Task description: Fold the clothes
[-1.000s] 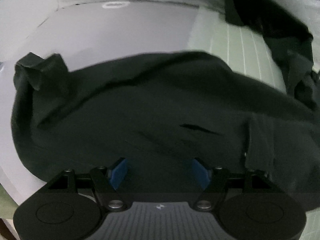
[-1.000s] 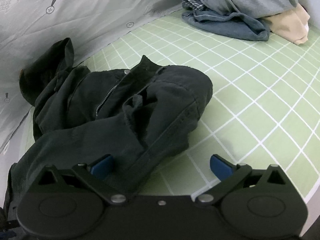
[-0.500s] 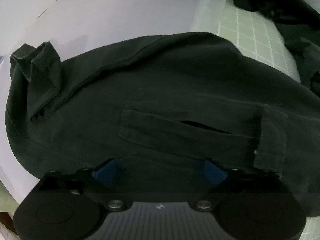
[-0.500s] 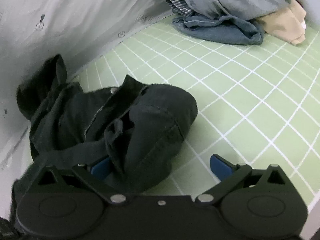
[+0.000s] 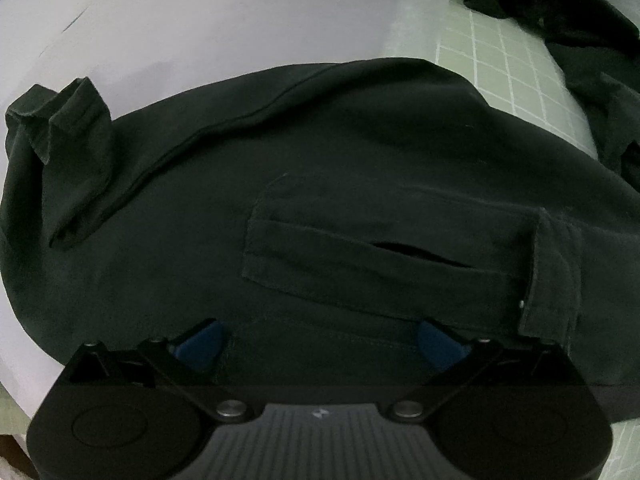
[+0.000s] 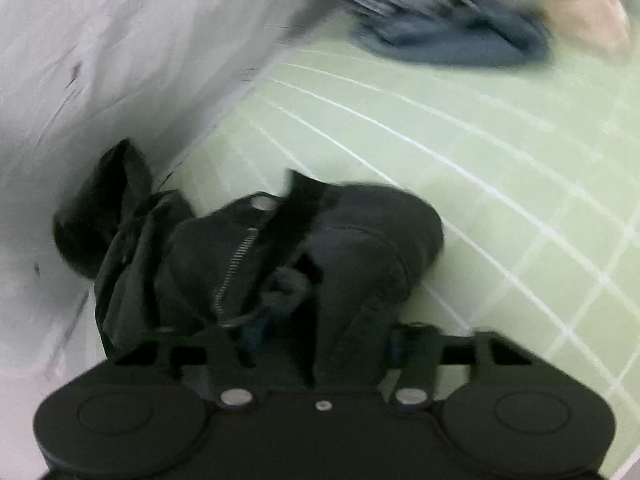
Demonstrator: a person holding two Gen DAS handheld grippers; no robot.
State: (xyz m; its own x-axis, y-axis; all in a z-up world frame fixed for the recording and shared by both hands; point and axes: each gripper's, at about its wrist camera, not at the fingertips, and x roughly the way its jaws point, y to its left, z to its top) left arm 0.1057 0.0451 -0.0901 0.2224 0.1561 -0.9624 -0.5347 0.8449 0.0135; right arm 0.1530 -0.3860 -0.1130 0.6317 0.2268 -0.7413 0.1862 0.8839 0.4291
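Black trousers (image 5: 320, 152) lie spread below my left gripper (image 5: 319, 340), their back pocket (image 5: 360, 248) just ahead of its blue pads and a turned hem (image 5: 60, 120) at far left. The left gripper stands open above the cloth and holds nothing. In the blurred right wrist view the waist end of the trousers (image 6: 368, 240) is bunched up, showing its zip (image 6: 236, 268) and button (image 6: 260, 202). My right gripper (image 6: 325, 340) is closing, with a thick fold of that black cloth filling the gap between its pads.
A pile of other clothes (image 6: 460, 40), blue-grey and beige, sits at the far end of the green checked mat (image 6: 500, 160). A pale grey sheet (image 6: 100, 60) rises along the left. Pale grey sheet (image 5: 240, 48) also lies beyond the trousers.
My left jaws spread wider and the trouser leg now lies flatter. My right jaws went from wide open to closed around the waist fold, and that view shifted and blurred.
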